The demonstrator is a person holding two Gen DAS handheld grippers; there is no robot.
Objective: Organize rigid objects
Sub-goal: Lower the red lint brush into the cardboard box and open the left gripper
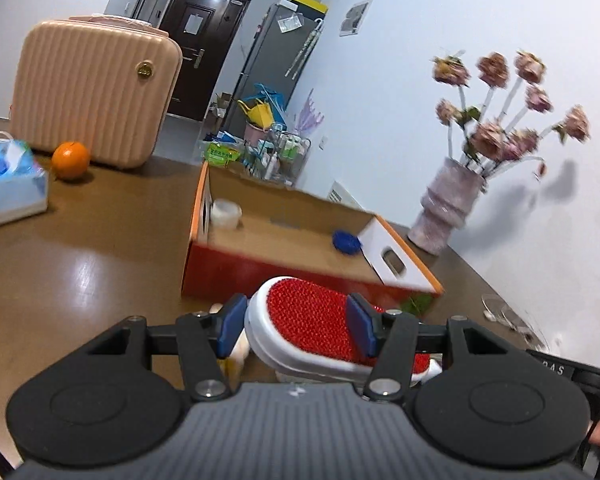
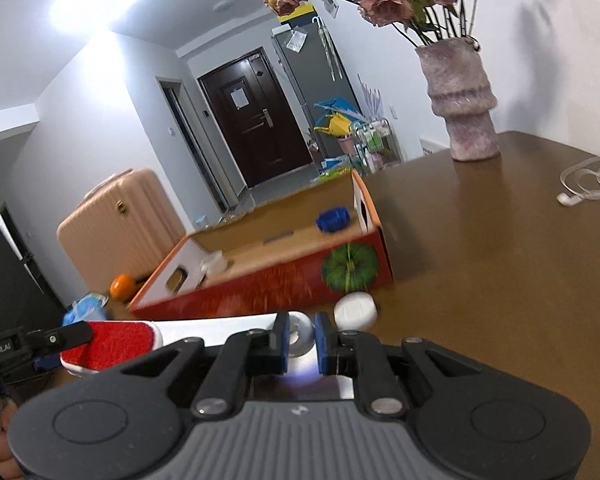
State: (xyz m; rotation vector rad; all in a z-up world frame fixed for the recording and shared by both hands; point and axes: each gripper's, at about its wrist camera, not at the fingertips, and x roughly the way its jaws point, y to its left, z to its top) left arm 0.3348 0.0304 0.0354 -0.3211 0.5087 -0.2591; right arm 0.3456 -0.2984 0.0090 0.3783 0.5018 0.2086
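Here we hold the lint brush [image 1: 312, 322] level with both tongs, left tongs [image 1: 296, 324] clamped on its red head, right tongs [image 2: 302, 344] on its handle, to clear the cardboard box [image 1: 300, 248] wall.

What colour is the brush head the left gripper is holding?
Red bristle pad in a white frame; the brush shows best in the left wrist view, between the left gripper pads.

The flat plastic lint brush [image 1: 312, 320] has a red dotted pad in white frame; the open cardboard box [image 2: 260, 284] is red outside with a green round print.
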